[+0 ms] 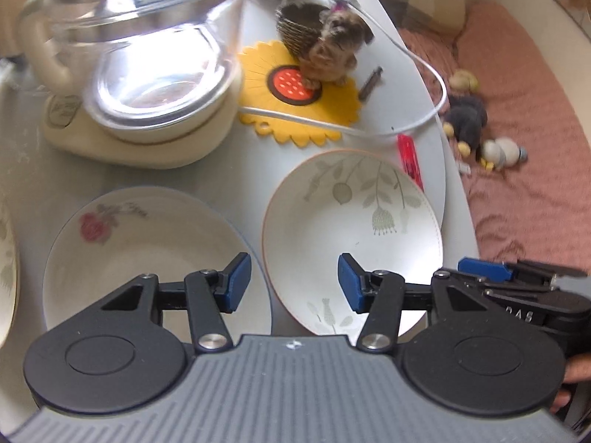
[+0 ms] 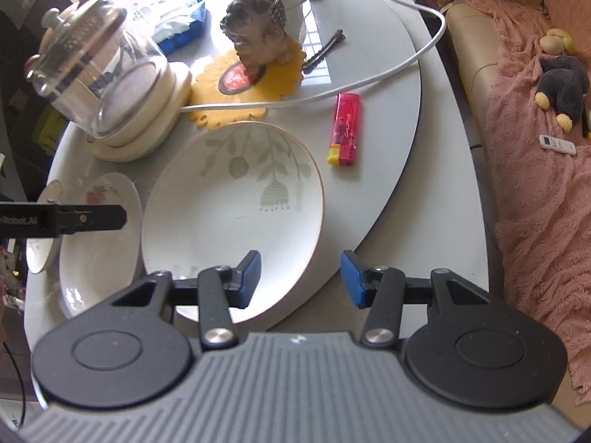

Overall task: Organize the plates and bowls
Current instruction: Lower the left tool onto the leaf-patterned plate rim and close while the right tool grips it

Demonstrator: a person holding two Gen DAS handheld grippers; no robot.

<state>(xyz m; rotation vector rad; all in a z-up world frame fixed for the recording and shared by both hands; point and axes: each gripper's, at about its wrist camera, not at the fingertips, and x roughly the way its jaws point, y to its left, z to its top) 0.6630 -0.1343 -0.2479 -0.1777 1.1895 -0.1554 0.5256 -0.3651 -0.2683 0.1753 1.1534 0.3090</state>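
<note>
Approach step: both grippers empty, jaws apart — left gripper, right gripper. Leaf-pattern plate lies just beside the rose plate, right of it. Next — grip the leaf-pattern plate's near rim.

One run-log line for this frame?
left claw: open, empty | right claw: open, empty, over leaf plate rim | rose plate: on table, untouched

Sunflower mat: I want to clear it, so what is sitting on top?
A dog figurine sits on the sunflower mat; a white cable crosses its near edge. Whatever lies beneath the figurine is hidden.
</note>
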